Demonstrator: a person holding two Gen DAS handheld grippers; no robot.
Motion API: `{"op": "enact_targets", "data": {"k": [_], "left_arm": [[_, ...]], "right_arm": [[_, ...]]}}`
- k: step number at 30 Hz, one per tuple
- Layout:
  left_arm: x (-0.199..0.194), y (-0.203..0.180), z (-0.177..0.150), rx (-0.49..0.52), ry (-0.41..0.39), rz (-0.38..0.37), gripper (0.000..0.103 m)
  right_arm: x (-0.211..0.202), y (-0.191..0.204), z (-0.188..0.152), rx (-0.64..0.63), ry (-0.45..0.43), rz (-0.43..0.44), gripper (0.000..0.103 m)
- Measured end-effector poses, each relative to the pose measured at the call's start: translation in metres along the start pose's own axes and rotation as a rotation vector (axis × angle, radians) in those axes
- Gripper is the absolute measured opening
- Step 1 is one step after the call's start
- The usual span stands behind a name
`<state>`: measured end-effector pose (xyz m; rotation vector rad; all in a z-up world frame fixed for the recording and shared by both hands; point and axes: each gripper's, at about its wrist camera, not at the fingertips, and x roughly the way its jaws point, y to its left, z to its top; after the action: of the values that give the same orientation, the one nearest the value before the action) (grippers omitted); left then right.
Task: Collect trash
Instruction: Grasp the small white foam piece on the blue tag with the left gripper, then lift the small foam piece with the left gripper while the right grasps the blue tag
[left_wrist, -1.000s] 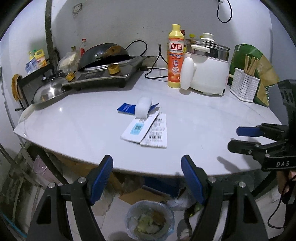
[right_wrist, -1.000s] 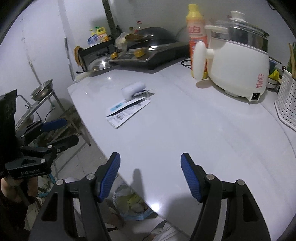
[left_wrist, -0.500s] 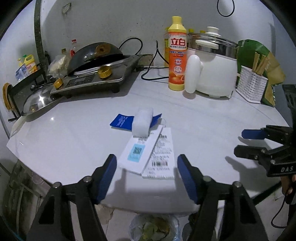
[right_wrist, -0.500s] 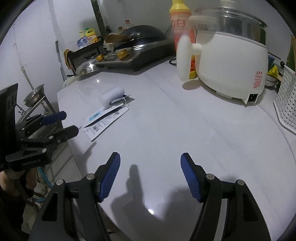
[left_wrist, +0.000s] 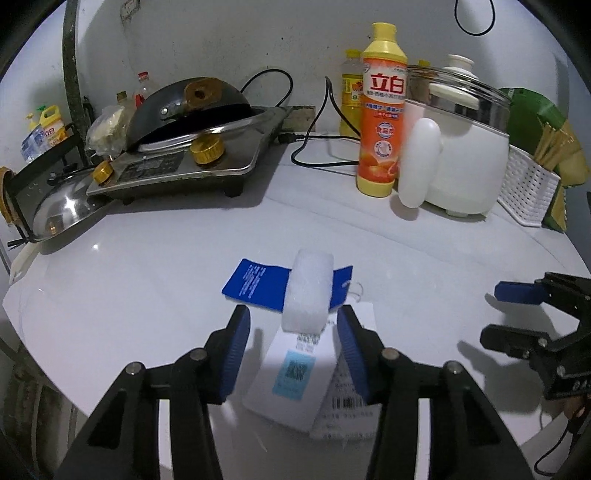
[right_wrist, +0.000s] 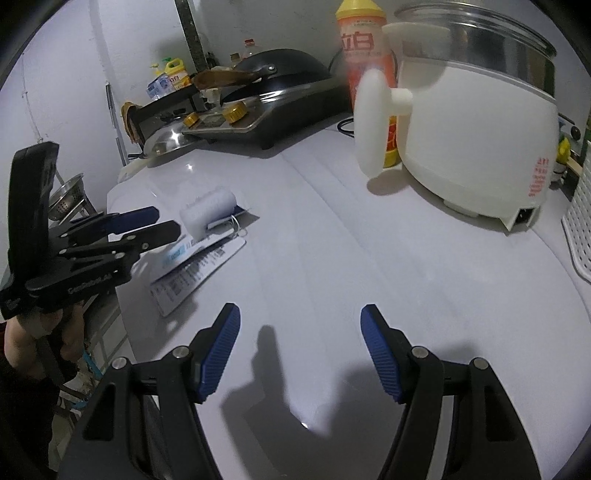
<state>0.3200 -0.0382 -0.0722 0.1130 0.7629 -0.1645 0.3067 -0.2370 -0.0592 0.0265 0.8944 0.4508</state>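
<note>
1. On the white counter (left_wrist: 147, 280), near edge: trash pile. White tag (left_wrist: 291, 376) with a blue code square, receipt (left_wrist: 347, 402) just right of it and partly beneath, blue card (left_wrist: 255, 282) farther back, white roll (left_wrist: 308, 291) lying across card and tag.
2. Left claw (left_wrist: 291, 350): half open, jaws just been closing; straddles the tag's far end and the roll's near end, pads not pressing either. Holds nothing.
3. Right claw (right_wrist: 301, 350): wide open over bare counter, well right of the pile. Empty.
4. Step in hand, judged: first pickup. Advise settling on one item; centre the roll between the pads, close squarely. Flat papers may slide; drag them to the edge before pinching.
</note>
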Motion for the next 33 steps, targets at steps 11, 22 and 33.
{"op": "enact_targets", "data": {"k": [11, 22, 33], "left_arm": [[0.020, 0.000, 0.008, 0.011, 0.005, -0.031, 0.049], [0.008, 0.004, 0.000, -0.030, -0.028, -0.070, 0.027], [-0.035, 0.050, -0.013, -0.109, -0.100, -0.043, 0.027]], "right_arm": [[0.006, 0.002, 0.000, 0.012, 0.010, 0.001, 0.066], [0.008, 0.005, 0.002, 0.001, 0.025, -0.024, 0.066], [0.021, 0.039, 0.018, -0.063, 0.036, -0.009, 0.066]]}}
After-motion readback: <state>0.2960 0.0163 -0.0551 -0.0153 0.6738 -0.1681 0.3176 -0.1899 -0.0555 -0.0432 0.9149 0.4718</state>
